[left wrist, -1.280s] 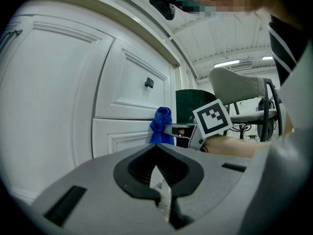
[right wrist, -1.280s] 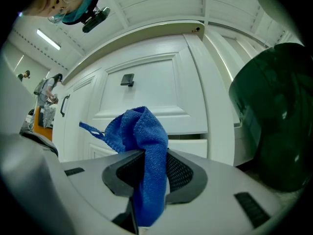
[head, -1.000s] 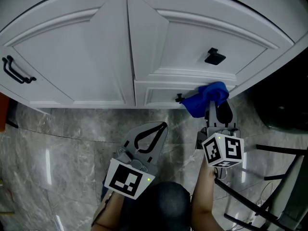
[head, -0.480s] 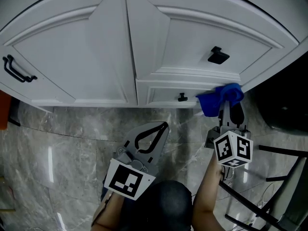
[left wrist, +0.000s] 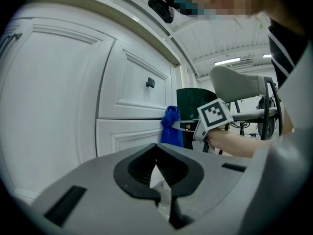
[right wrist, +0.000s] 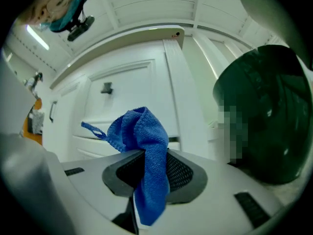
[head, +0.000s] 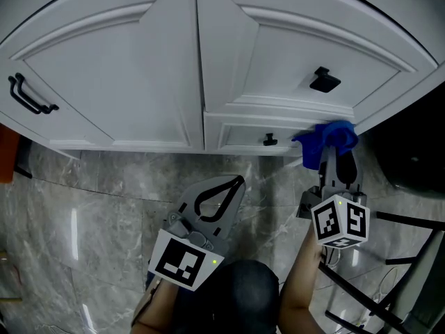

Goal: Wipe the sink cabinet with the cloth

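- The right gripper has its jaws clamped on a blue microfibre cloth; a loose fold hangs down between them.
- The cloth's bunched end lies against the right end of the white sink cabinet, at the lower drawer front, right of its small black knob.
- The left gripper hangs low over the grey marble floor, well apart from the cabinet, jaws closed together with nothing in them.
- A dark green bin stands beside the cabinet's right end.
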Motion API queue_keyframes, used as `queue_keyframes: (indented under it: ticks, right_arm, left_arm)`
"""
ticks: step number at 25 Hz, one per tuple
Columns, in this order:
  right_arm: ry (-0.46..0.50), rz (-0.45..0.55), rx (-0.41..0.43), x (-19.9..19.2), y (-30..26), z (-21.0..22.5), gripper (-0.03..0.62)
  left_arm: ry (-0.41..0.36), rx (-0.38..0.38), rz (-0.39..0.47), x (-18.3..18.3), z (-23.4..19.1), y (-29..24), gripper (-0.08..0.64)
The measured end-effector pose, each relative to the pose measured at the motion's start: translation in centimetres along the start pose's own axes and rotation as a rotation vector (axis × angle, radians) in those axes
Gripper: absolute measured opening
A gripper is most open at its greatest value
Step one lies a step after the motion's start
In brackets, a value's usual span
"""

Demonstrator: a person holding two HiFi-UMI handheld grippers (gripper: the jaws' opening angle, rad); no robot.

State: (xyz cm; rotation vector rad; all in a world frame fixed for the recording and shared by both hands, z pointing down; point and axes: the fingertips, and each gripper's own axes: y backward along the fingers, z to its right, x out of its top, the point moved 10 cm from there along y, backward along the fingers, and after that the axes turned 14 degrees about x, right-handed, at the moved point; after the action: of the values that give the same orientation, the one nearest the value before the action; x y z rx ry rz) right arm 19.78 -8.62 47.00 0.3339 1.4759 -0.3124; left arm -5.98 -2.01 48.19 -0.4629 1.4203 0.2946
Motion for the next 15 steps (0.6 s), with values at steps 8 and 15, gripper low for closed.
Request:
queue_keyframes:
  ticks: [8, 15]
  right_arm:
    - [0.056, -0.053, 0.459, -0.4, -3.9, -11.9, 0.121]
    - [-0.020, -0.123, 0.571, -3.7, -5.8, -15.7, 0.121]
  left_arm:
    - [-0.013, 0.025, -0.006, 0.5, -0.6, 1.1, 0.005]
    - [0.079, 0.109, 0.008, 0.9, -2.0, 3.5, 0.005]
